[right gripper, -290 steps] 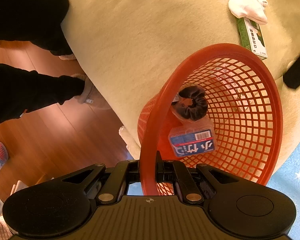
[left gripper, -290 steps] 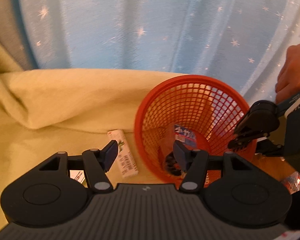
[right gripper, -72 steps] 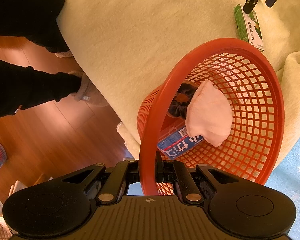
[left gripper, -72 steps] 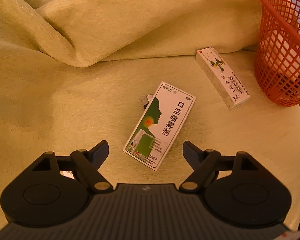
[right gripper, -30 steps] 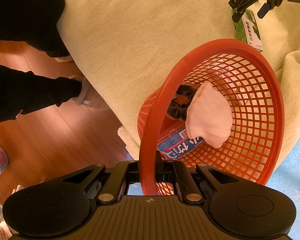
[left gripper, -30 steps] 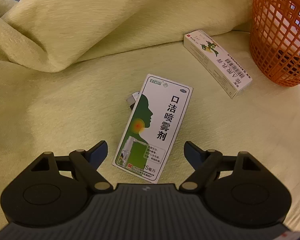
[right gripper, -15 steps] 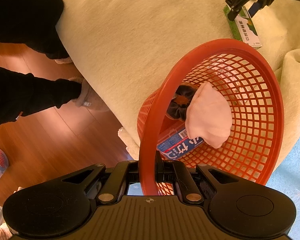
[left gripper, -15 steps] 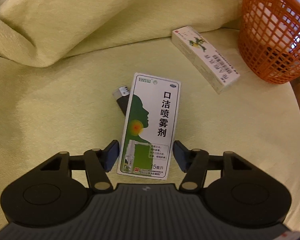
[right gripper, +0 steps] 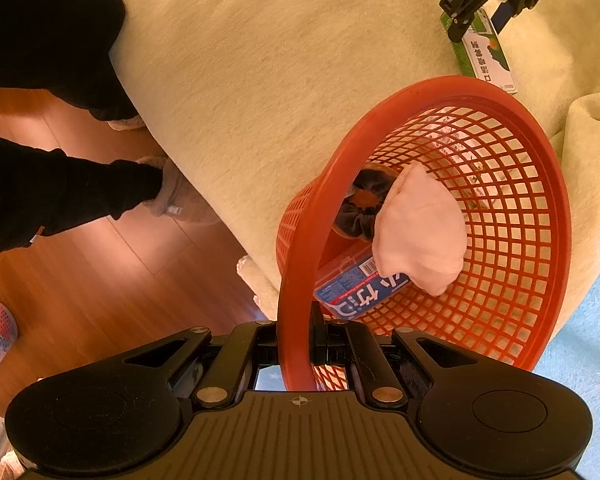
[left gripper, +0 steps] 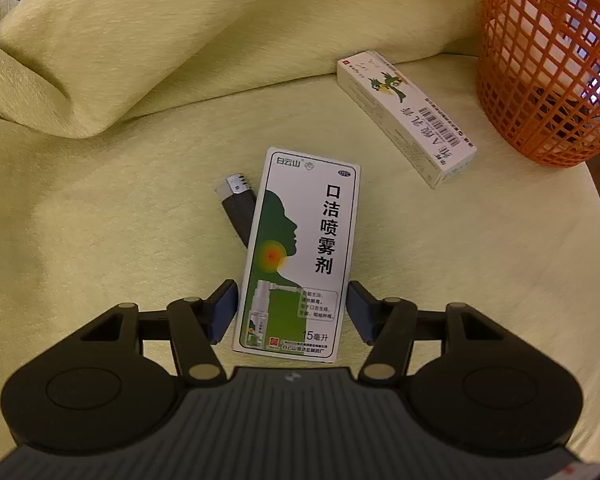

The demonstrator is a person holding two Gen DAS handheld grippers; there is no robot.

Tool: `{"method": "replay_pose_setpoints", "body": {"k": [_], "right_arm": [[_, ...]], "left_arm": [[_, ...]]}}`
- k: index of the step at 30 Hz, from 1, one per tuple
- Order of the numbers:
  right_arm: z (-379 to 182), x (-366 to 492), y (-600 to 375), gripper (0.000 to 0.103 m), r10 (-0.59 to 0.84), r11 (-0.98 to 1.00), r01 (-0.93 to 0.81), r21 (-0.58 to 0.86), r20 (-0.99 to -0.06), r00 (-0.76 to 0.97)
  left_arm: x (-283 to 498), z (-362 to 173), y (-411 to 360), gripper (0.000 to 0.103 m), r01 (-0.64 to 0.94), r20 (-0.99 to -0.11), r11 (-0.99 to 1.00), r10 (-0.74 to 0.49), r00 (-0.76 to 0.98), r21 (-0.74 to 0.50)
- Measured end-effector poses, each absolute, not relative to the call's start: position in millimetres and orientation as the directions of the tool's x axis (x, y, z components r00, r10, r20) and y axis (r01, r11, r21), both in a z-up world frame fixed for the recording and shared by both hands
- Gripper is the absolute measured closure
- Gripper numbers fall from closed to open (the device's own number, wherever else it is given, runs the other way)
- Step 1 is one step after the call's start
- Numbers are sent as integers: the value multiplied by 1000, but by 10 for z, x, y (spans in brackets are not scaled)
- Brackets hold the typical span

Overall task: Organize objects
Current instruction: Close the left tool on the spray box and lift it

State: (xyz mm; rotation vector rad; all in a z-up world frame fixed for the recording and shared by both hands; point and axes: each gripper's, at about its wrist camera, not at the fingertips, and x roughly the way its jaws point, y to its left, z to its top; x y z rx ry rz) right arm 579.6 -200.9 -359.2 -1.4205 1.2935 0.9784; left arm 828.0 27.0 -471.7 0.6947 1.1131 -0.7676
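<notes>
I had the right claw pinched on the near rim of the orange basket, holding it tipped at the edge of the yellow blanket so its mouth faced the things waiting to go in; a pink cloth, a dark scrunchie and a blue packet already lay inside. The left claw was spread, its blue pads set on either side of the near end of the green-and-white spray box with a small gap on each side, not yet touching it. That box lay flat on the blanket, its long axis running straight away from the claw, which I judged was why I had lined up low and square behind it: closing would catch the narrow sides cleanly. A dark lighter lay half tucked under the box's left edge, and a long white carton sat apart, just beside the basket. The lighter could be dragged along when I lifted.
</notes>
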Motion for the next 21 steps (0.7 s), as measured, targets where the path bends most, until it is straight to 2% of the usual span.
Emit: {"method": "replay_pose_setpoints", "body": {"k": [21], "right_arm": [[-3617, 5782, -2020, 101, -230, -4, -990, -138, -964, 136]], "left_arm": [[7823, -4663, 277, 50, 739, -964, 672, -163, 208, 46]]}}
